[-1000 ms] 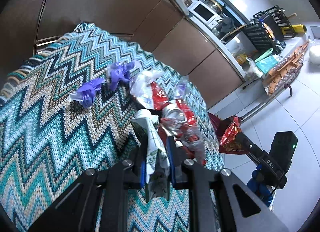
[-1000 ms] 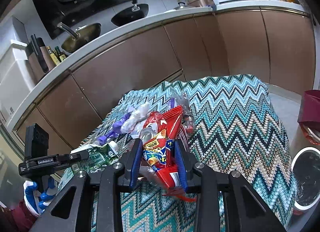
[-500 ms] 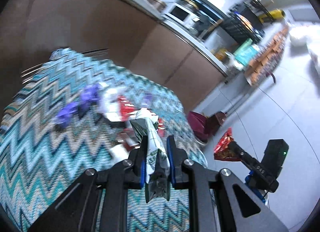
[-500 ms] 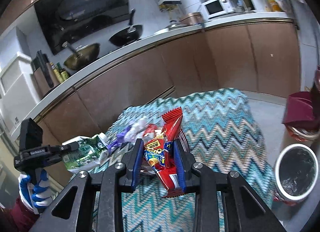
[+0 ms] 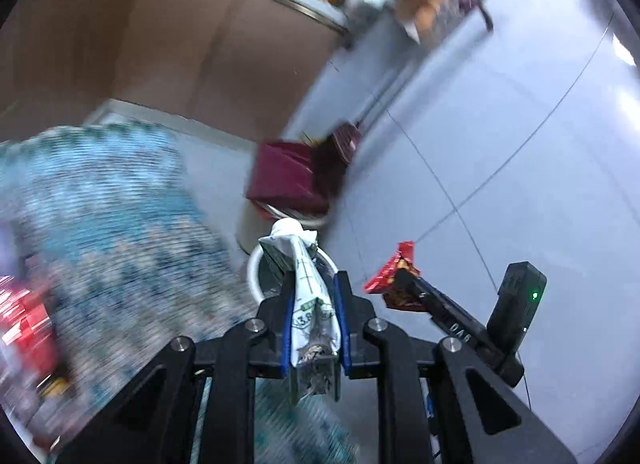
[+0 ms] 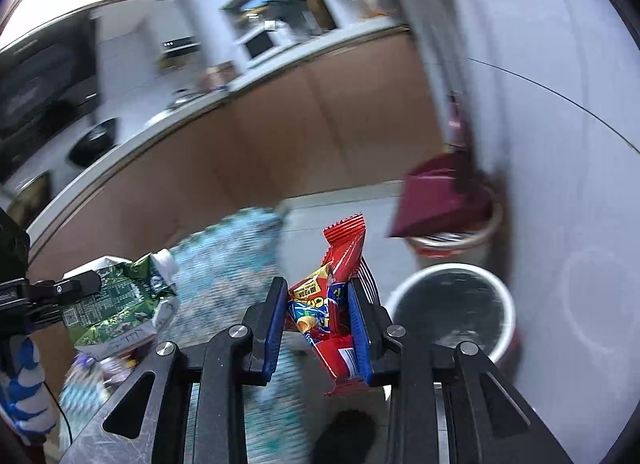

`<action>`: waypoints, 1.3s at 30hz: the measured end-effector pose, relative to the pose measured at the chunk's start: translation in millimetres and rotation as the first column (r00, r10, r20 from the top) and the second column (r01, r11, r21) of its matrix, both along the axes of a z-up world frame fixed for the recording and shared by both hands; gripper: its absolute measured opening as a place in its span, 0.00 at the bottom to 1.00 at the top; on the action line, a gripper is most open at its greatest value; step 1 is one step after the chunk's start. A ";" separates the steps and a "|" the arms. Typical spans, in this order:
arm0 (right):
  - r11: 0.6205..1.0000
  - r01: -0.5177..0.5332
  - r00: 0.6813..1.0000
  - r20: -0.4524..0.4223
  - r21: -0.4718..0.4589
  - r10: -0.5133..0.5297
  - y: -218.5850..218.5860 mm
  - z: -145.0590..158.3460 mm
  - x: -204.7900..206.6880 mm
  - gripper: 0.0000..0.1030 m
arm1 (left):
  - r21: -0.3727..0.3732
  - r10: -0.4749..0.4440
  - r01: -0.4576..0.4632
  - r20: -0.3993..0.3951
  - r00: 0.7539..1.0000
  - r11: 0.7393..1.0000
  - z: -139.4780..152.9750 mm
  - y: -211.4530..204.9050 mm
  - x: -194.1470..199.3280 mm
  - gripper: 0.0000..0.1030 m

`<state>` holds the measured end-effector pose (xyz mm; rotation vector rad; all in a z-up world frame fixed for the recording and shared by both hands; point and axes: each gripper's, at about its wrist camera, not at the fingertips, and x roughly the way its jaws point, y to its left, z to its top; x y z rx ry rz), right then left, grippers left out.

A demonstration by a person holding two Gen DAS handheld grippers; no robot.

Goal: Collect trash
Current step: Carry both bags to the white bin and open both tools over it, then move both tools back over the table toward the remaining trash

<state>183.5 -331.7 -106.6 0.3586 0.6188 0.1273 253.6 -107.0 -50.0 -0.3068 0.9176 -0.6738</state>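
My left gripper [image 5: 313,300] is shut on a crushed green and white drink carton [image 5: 306,284], held in the air past the table's edge; the carton also shows in the right wrist view [image 6: 124,300]. My right gripper [image 6: 318,304] is shut on a red snack wrapper [image 6: 332,304], which also shows in the left wrist view [image 5: 394,280]. A white-rimmed bin [image 6: 452,304] with a dark inside stands on the floor just right of the wrapper; its rim shows behind the carton in the left wrist view [image 5: 253,272].
The table with the zigzag cloth [image 5: 104,224] lies to the left, blurred, with red trash [image 5: 24,328] on it. A maroon bag [image 6: 436,200] sits on a second bin behind the white one. Brown kitchen cabinets [image 6: 248,152] run along the back.
Both grippers have swung right, away from the table and toward the bins on the floor, each still holding its piece. The trash pile on the cloth has slid out of view.
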 end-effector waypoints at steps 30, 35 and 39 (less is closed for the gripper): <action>0.983 0.123 0.960 -0.235 -0.139 -0.153 -83.1 -127.9 91.6 0.50 | 0.110 -0.088 0.107 -0.163 0.983 0.988 -141.9 -179.7 134.2 0.47; 0.980 0.127 0.972 -0.178 -0.151 -0.153 -62.7 -94.5 69.6 0.50 | 0.093 -0.057 0.057 -0.008 0.998 0.994 -89.9 -148.9 94.8 0.47; 0.982 0.121 0.986 -0.100 -0.142 -0.136 -39.9 -52.9 42.0 0.50 | 0.080 -0.035 0.027 0.104 0.994 0.996 -42.0 -116.7 50.5 0.47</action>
